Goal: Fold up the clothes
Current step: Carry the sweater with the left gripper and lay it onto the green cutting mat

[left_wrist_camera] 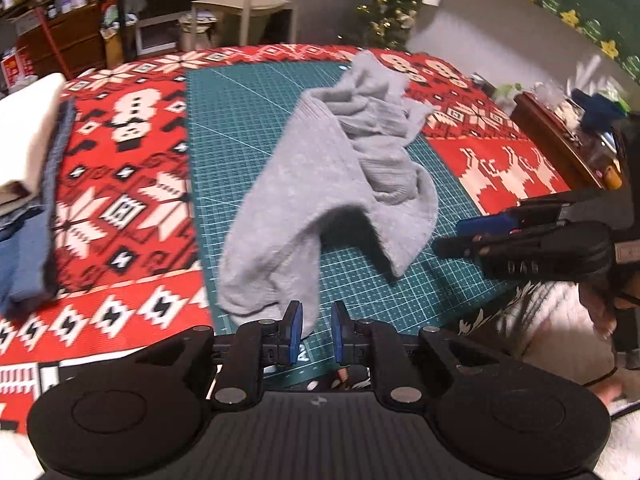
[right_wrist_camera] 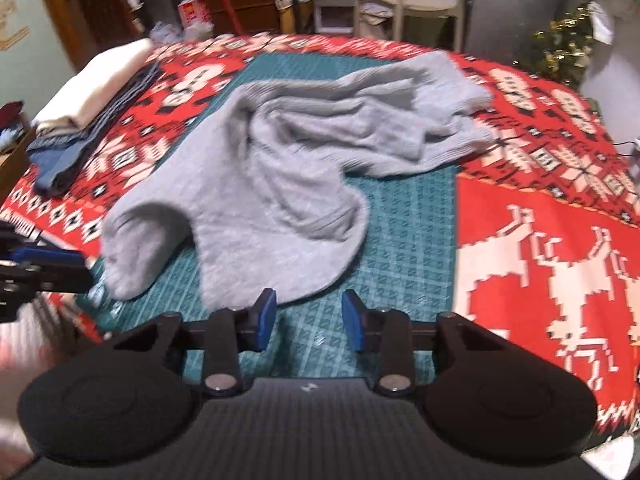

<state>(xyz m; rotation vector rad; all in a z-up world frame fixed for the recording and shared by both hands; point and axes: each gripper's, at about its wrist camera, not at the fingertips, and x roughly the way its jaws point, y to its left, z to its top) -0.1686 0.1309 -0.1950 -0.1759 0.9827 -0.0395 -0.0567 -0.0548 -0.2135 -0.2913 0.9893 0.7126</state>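
Note:
A crumpled grey knit sweater [left_wrist_camera: 316, 184] lies on the green cutting mat [left_wrist_camera: 232, 120], one sleeve end near the front edge. It also shows in the right wrist view [right_wrist_camera: 260, 168]. My left gripper [left_wrist_camera: 314, 332] is open and empty, just in front of the sweater's near sleeve end. My right gripper [right_wrist_camera: 308, 322] is open and empty, just in front of the sweater's near hem, over the mat [right_wrist_camera: 404, 248]. The right gripper also shows in the left wrist view [left_wrist_camera: 460, 236], to the right of the sweater. The left gripper shows at the left edge of the right wrist view [right_wrist_camera: 72, 268].
A red patterned tablecloth [left_wrist_camera: 120, 184] covers the table. A stack of folded clothes, cream on top of blue, sits at the left [left_wrist_camera: 28, 160] and shows in the right wrist view too [right_wrist_camera: 88, 96]. A wooden tray of clutter [left_wrist_camera: 560, 132] stands at the right. Chairs and shelves stand behind the table.

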